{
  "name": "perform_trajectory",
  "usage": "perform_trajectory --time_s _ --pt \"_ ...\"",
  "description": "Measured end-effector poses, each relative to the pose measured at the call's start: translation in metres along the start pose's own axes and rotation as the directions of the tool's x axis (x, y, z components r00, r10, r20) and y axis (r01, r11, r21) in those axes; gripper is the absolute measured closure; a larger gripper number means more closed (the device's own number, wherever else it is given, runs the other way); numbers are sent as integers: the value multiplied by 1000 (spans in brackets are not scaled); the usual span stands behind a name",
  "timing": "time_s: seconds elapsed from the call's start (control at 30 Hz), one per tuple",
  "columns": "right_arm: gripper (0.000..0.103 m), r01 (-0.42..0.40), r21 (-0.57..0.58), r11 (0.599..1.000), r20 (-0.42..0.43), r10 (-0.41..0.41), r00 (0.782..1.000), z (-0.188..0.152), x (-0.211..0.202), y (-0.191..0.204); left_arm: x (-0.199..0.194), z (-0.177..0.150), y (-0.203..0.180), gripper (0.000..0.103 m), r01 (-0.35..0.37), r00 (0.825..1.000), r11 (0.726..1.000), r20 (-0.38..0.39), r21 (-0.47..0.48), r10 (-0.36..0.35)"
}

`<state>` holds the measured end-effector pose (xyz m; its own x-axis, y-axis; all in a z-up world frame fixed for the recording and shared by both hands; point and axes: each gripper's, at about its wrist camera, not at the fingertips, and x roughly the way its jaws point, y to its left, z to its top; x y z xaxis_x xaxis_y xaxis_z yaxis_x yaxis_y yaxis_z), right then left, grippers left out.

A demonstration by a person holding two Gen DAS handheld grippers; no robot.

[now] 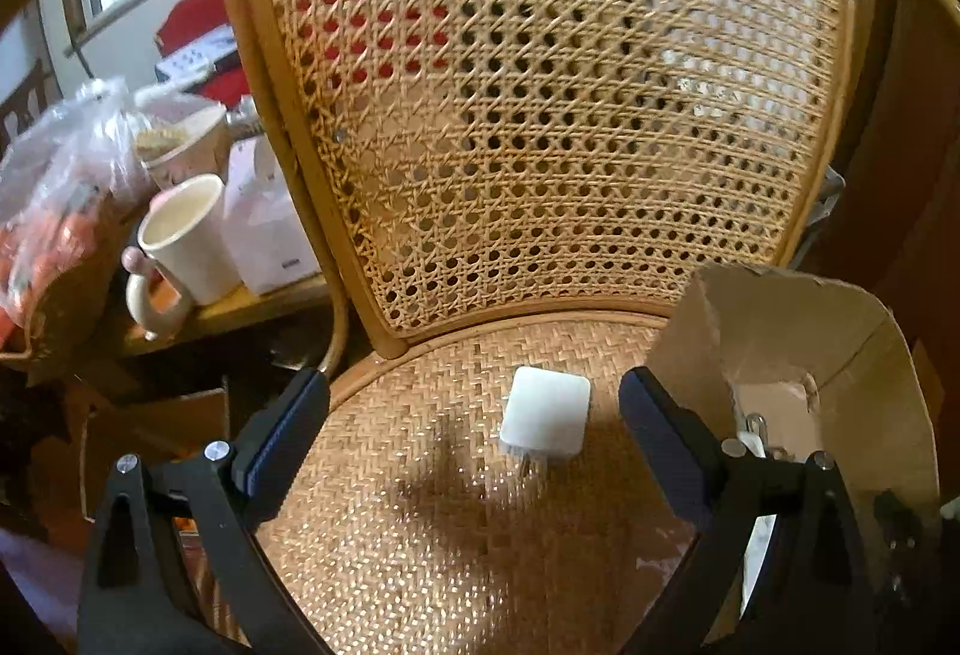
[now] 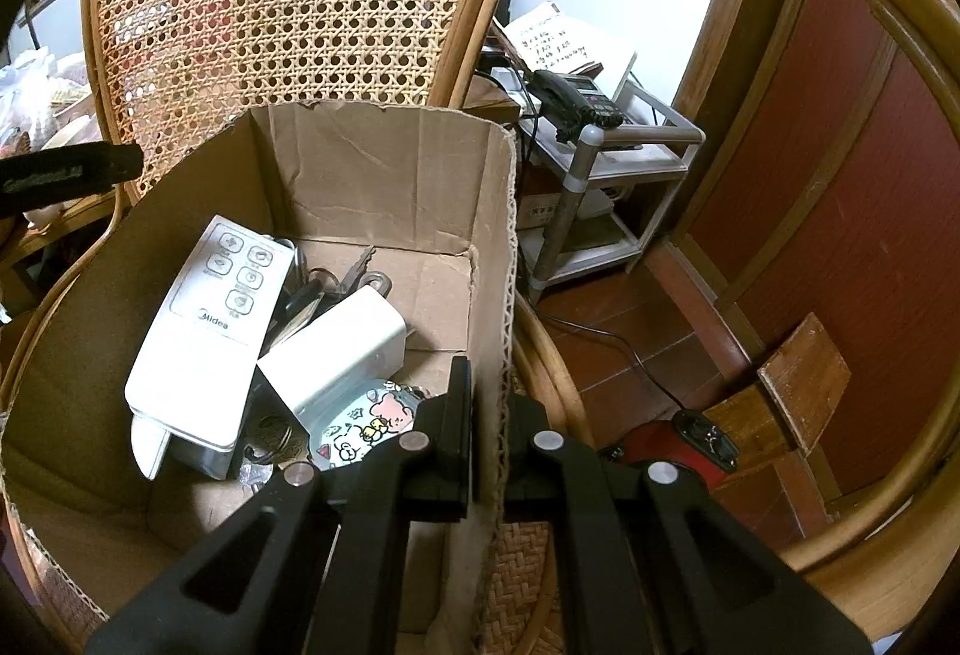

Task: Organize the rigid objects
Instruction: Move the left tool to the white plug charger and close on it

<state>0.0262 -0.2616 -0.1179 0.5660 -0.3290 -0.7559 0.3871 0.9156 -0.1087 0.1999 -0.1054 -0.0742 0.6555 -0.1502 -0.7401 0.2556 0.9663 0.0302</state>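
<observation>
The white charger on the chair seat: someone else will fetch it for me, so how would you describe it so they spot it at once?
Find the rattan chair and look at its woven seat, left of the cardboard box. The white charger lies alone there, between the open left gripper's fingers. It is a small rounded white block with metal prongs, and the only loose thing outside the box.

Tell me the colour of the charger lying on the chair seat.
White; the charger shows best in the left wrist view.

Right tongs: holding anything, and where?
Right tongs are shut on the cardboard box, pinching the top edge of its right side wall. Left tongs open, empty.
</observation>
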Motion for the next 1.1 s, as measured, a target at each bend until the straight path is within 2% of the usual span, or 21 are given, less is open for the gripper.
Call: perform_trajectory --time_s 0.17,0.33,0.5,0.67,0.8,0.9,1.03,1.1 --pt "96 -2 3 1000 -2 2 1000 0 0 1 39 2 15 6 27 997 999 -78 -40 -30" --pt "96 2 -1 1000 1 -2 1000 0 0 2 72 -2 24 6 94 981 992 -160 -84 -106" --pt "96 11 -12 1000 6 -11 1000 0 -1 4 89 -11 19 6 137 968 988 -203 -65 -148" --pt "96 10 -10 1000 5 -10 1000 1 -1 3 101 -17 12 6 178 944 983 -276 -40 -182" --pt "96 10 -13 1000 5 -10 1000 0 -1 4 110 -24 20 6 204 933 973 -280 -105 -225" --pt "96 10 -12 1000 3 -10 1000 1 0 3 112 -26 26 5 182 939 971 -267 -155 -219" --pt "96 11 -15 1000 4 -11 1000 1 0 4 112 -32 16 5 173 946 981 -263 -88 -190" --pt "96 11 -13 1000 2 -11 1000 1 1 4 112 -33 13 2 164 950 983 -256 -87 -181"
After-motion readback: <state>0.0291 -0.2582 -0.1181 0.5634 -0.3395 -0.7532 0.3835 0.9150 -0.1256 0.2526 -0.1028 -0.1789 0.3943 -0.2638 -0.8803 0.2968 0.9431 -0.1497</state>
